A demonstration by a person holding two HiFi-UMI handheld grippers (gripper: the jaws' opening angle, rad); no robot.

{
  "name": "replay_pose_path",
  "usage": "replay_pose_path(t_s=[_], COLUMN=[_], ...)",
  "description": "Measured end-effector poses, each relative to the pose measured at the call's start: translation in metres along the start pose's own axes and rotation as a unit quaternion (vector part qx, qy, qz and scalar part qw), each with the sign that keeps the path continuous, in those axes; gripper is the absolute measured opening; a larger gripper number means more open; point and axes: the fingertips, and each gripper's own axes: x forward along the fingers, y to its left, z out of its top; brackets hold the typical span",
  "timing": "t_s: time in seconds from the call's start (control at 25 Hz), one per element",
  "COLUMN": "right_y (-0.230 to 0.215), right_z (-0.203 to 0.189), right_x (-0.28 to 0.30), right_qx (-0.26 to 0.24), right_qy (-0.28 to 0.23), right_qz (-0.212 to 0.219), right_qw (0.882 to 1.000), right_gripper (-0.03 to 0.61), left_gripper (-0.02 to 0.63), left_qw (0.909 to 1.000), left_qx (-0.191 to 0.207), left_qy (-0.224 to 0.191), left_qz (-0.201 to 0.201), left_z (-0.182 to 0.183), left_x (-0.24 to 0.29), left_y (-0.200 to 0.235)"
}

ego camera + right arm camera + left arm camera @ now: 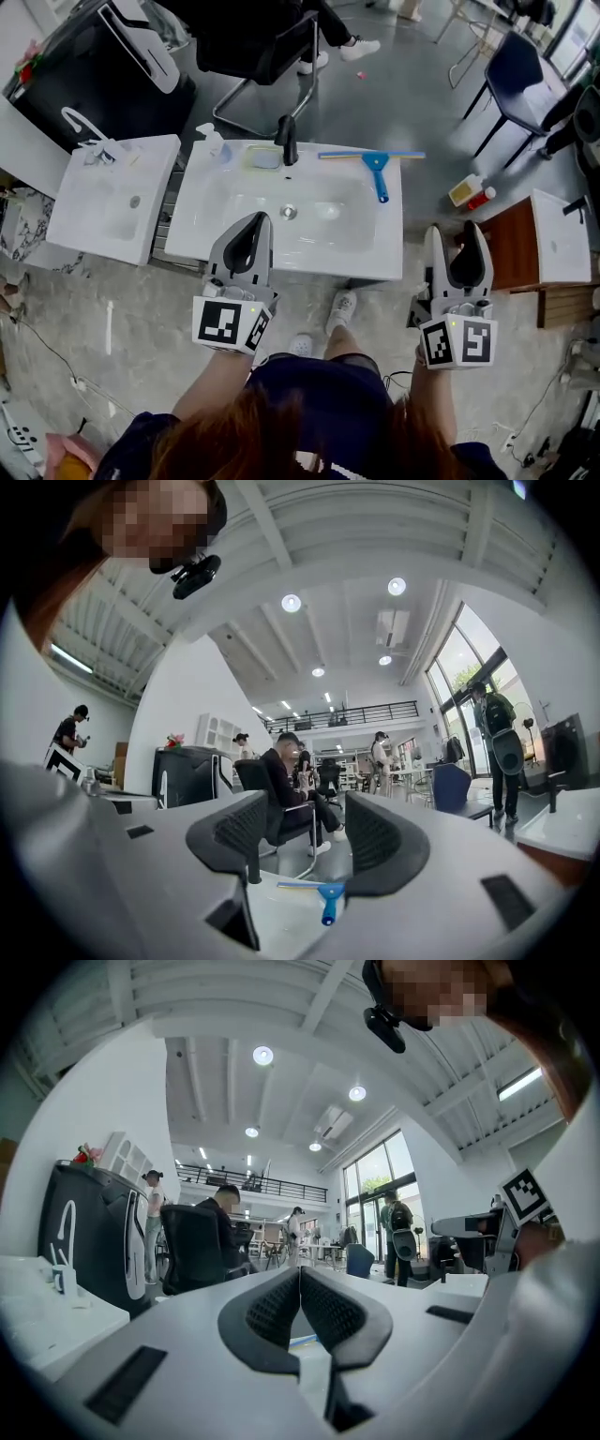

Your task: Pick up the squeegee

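Squeegee (373, 161) lies on sink (225, 211) back ledge, untouched. Left gripper (251, 225) jaws together, empty, over sink front. Right gripper (455, 231) jaws apart, empty.

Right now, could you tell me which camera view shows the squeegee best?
The head view: the whole squeegee lies on the sink's back rim. The right gripper view frames it small between open jaws; the left gripper view shows only a blue sliver.

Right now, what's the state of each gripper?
Left gripper: shut, holding nothing.
Right gripper: open, empty; squeegee not yet picked up.
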Motion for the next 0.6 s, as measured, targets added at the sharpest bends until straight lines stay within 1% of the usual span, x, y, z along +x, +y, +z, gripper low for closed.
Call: replay_pose_path(t_s=[0.16,0.32,0.6], right_y=[-0.028,-0.061,-0.101], right_z=[0.001,-0.004,-0.020], right_x=[0.052,0.096,0.145], right_qx=[0.002,0.005,0.011], right_qy=[0.000,0.007,0.026], right_qz=[0.027,0.050,0.084], right_qw=[1.000,0.999,0.996], right_gripper=[0.261,0.261,0.261], left_gripper=[0.021,0.021,0.021], left_qw=[0.9997,0.9989,0.9977], left_qx=[0.001,0.000,-0.001], left_qy=[-0.007,-0.009,-0.009], left_qz=[0.023,0.045,0.067], left_z=[0.005,0.003,-0.004], left_x=[0.048,0.096,0.152], left_y=[0.000,-0.005,-0.017])
